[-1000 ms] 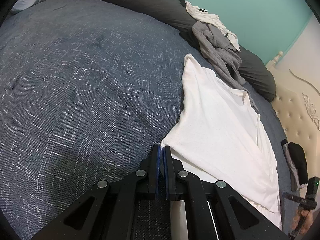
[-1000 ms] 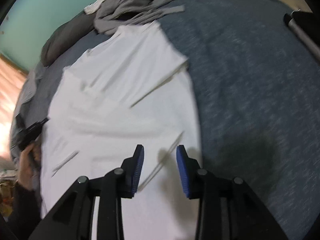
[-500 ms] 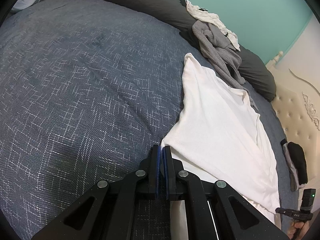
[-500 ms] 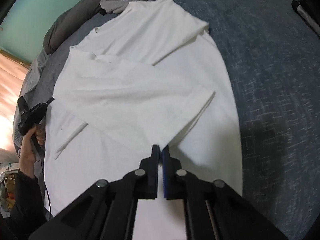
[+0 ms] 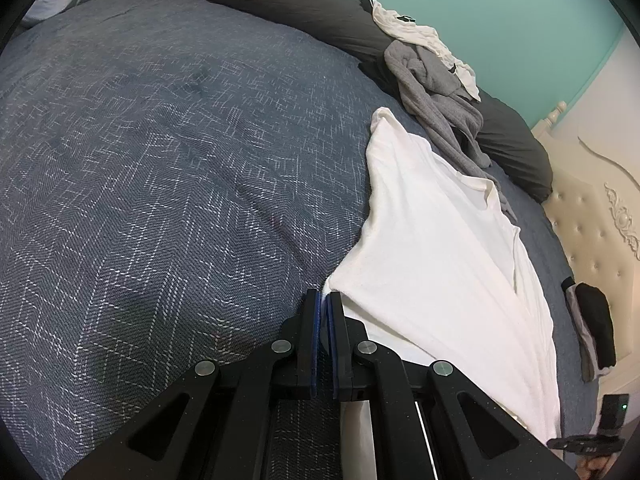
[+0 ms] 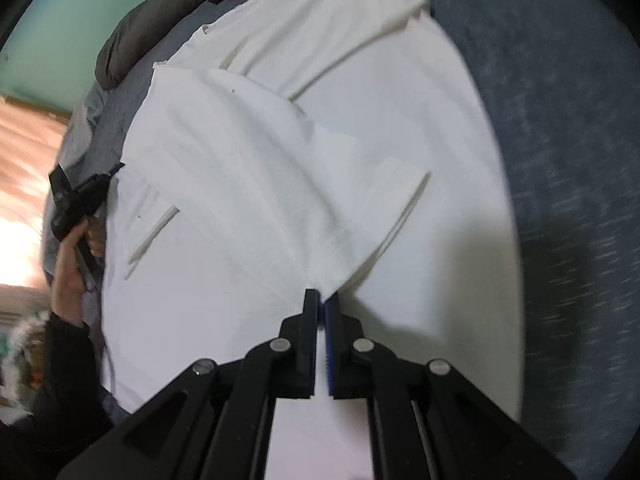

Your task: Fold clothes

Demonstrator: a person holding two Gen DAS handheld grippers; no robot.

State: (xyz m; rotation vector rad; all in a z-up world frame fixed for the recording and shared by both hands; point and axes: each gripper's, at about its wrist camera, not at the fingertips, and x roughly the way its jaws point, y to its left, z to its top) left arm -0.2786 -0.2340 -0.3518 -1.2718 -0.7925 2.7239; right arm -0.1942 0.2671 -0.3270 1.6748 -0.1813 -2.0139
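Both claws, left claw (image 5: pixel 325 298) and right claw (image 6: pixel 320 300), pinch the white shirt (image 6: pixel 280 168); uneven pulling could skew its fold on the bed (image 5: pixel 160 160).

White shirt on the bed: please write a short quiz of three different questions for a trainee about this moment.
1. True or false: the right gripper is open above the white shirt.
2. Multiple choice: what lies beyond the shirt's collar, against the dark pillows? A) a folded towel B) a heap of grey and white clothes C) a book
3. Fill in: the left gripper is shut on a ____ of the shirt, at the edge over the blue bedspread.

Key: 1 false, its fingers pinch a folded flap of the shirt; 2 B; 3 corner.
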